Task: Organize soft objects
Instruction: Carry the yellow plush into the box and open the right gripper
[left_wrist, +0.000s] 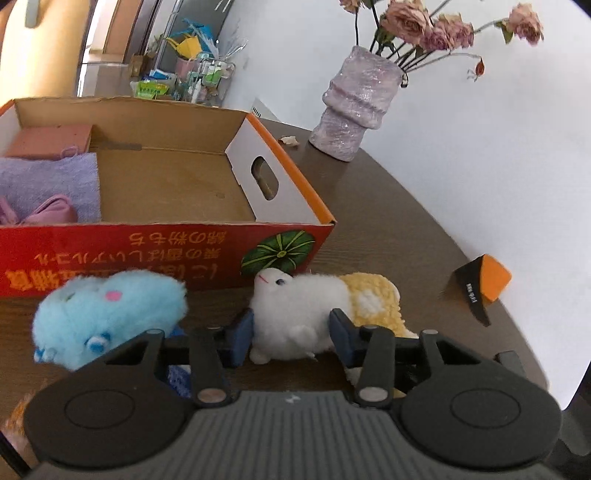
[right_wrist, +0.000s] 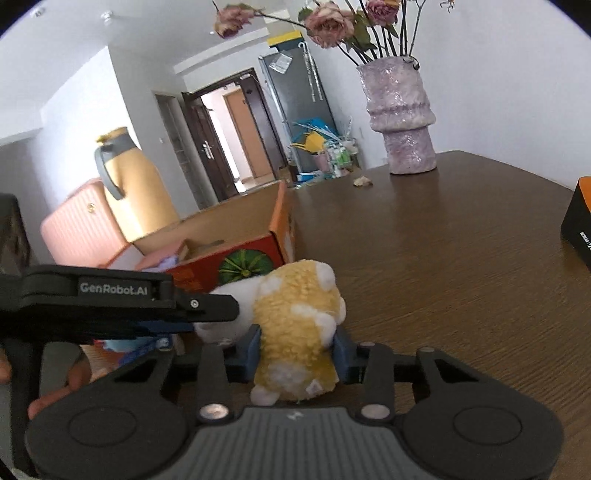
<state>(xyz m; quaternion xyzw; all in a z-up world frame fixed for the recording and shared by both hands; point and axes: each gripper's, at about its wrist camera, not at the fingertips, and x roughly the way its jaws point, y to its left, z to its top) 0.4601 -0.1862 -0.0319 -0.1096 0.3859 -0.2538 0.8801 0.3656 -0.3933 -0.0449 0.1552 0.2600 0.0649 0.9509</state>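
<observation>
I'm working two plush toys at once, both lying on the brown surface just in front of the cardboard box. My left hand-held gripper is sitting around the white plush, blue pads touching its sides, so I'm calling that a narrow grip on it. My right hand-held gripper is pinching the yellow plush the same way, pads pressed into the fleece. The two toys are lying touching each other, and neither looks lifted off the surface.

Progress so far, judging by the box: a purple towel, a pink cloth and a pink block are already sitting in its left part; the right part is showing bare cardboard floor. Still out: the white plush, the yellow one, and a blue plush lying to the left, near the box's red front wall, untouched by either gripper. I'm guessing roughly half done, with three soft toys left to go in. The vase and the orange-black box don't look like part of the job.
</observation>
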